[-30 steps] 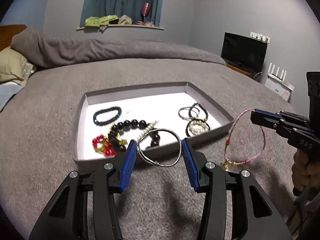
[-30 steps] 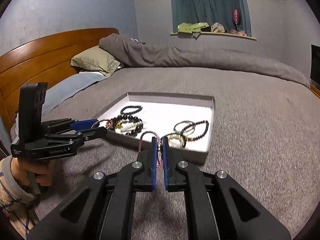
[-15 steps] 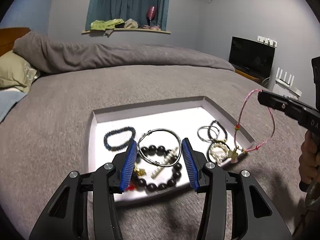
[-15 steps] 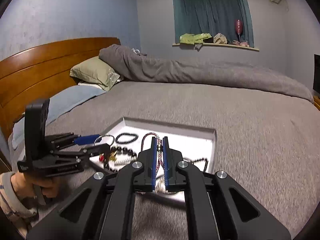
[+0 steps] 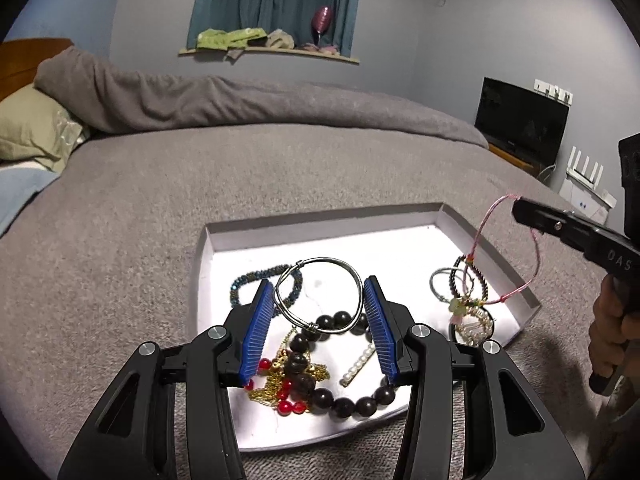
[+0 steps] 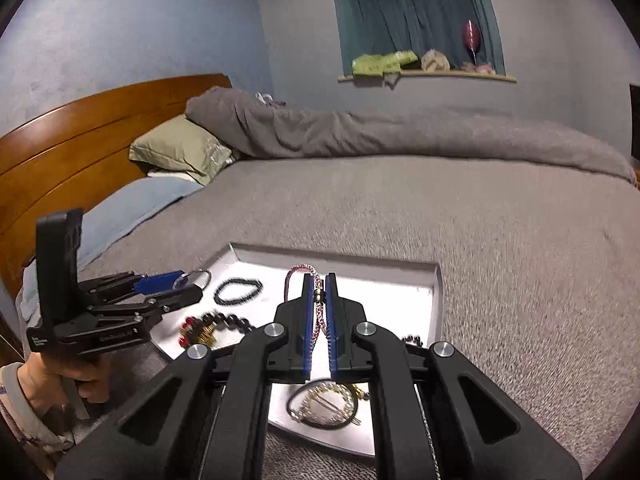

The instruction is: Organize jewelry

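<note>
A shallow white tray (image 5: 320, 236) lies on the grey bed and holds several bracelets. My left gripper (image 5: 319, 296) is shut on a silver bangle (image 5: 320, 262), held above the tray's left half over a dark bead bracelet (image 5: 344, 398) and red and gold pieces (image 5: 286, 390). My right gripper (image 6: 319, 280) is shut on a pink cord bracelet (image 5: 532, 248), which hangs over the tray's right side (image 6: 434, 308). The cord also shows between the right pads (image 6: 318, 294). The left gripper appears in the right wrist view (image 6: 188, 286).
A small blue-black bead bracelet (image 5: 248, 282) lies in the tray's back left. Thin rings and a pearl piece (image 5: 468, 284) lie at its right. Grey duvet (image 5: 240, 100), pillows (image 6: 180, 152) and wooden headboard (image 6: 80, 128) are behind. A TV (image 5: 520, 120) stands right.
Both grippers have moved forward and up, from the tray's near edge to above its inside, each still carrying its bracelet.
</note>
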A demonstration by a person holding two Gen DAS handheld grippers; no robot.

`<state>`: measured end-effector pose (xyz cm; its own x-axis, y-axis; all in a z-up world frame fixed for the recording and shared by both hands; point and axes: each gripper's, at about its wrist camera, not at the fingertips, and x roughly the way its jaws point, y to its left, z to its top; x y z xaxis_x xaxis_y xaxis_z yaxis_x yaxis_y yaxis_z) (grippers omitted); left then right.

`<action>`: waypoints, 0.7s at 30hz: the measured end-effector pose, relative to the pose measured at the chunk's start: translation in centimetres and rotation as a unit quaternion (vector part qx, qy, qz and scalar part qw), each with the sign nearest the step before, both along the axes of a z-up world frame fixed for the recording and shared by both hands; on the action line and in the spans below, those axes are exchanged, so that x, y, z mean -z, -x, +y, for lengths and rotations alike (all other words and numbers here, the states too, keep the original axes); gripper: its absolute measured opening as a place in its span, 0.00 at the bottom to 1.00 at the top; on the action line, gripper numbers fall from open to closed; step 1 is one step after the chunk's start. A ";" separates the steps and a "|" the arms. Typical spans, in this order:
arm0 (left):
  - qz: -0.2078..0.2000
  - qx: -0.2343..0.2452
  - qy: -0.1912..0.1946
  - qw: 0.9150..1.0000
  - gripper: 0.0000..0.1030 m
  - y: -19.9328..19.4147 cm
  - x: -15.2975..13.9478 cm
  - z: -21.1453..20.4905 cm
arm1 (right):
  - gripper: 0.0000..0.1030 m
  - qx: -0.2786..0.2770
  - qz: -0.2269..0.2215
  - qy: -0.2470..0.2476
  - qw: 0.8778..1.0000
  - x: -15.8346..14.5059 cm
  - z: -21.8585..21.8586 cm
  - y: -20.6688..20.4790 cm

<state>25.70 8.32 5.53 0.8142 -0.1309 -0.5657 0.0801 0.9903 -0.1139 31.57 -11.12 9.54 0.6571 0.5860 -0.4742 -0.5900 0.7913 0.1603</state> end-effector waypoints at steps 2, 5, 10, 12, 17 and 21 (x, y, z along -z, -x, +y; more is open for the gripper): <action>0.009 0.003 -0.002 1.000 0.46 -0.3 0.5 -0.2 | 0.05 0.003 0.015 0.007 1.000 0.9 0.1 -0.6; 0.018 0.005 -0.006 1.000 0.46 -0.6 0.9 -0.4 | 0.05 0.012 0.034 0.026 0.999 2.4 0.4 -1.3; 0.042 -0.002 -0.015 0.999 0.47 -1.0 1.9 -0.6 | 0.05 0.032 0.052 0.057 0.996 4.3 1.1 -1.9; 0.045 -0.004 -0.015 0.999 0.47 -0.9 2.1 -0.6 | 0.05 0.036 0.054 0.063 0.996 4.7 1.2 -1.9; 0.031 -0.007 -0.018 0.999 0.64 -0.4 1.7 -0.6 | 0.36 0.039 0.050 0.064 0.996 4.8 1.3 -1.8; 0.022 -0.009 -0.021 1.000 0.71 0.1 1.5 -0.6 | 0.48 0.040 0.041 0.055 0.997 4.4 0.9 -1.3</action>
